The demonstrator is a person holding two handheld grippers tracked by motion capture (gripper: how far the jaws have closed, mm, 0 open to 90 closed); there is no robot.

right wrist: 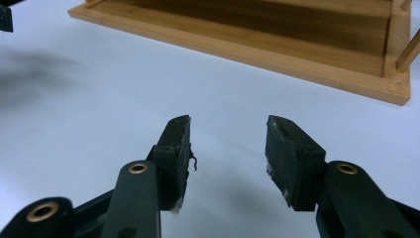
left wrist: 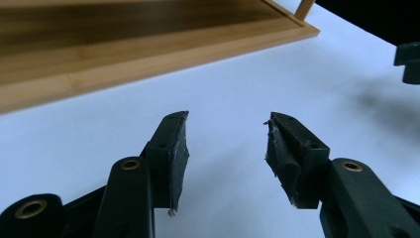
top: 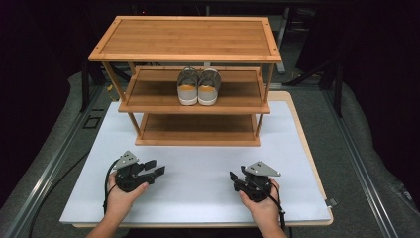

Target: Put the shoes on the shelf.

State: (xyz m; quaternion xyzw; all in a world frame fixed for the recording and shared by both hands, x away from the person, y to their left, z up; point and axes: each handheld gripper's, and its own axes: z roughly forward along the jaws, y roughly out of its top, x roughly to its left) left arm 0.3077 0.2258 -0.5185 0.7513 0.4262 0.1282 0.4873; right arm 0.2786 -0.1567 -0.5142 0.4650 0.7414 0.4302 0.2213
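Observation:
A three-tier bamboo shoe rack (top: 188, 39) stands at the far middle of the white table mat (top: 198, 168). A pair of grey shoes with tan heels (top: 199, 87) sits on its middle shelf, heels toward me. My left gripper (top: 157, 167) is held low over the mat at the near left, open, with nothing between its jaws. My right gripper (top: 236, 172) is at the near right, also open and holding nothing. In the left gripper view the gripper (left wrist: 229, 119) faces the rack's bottom shelf (left wrist: 124, 54). In the right gripper view the gripper (right wrist: 229, 120) faces that bottom shelf (right wrist: 277, 39) too.
The rack's top and bottom shelves are bare. White mat stretches between both grippers and the rack. The right gripper's tip (left wrist: 408, 62) shows at the edge of the left gripper view, and the left gripper's tip (right wrist: 6, 17) in the right gripper view. Dark floor surrounds the table.

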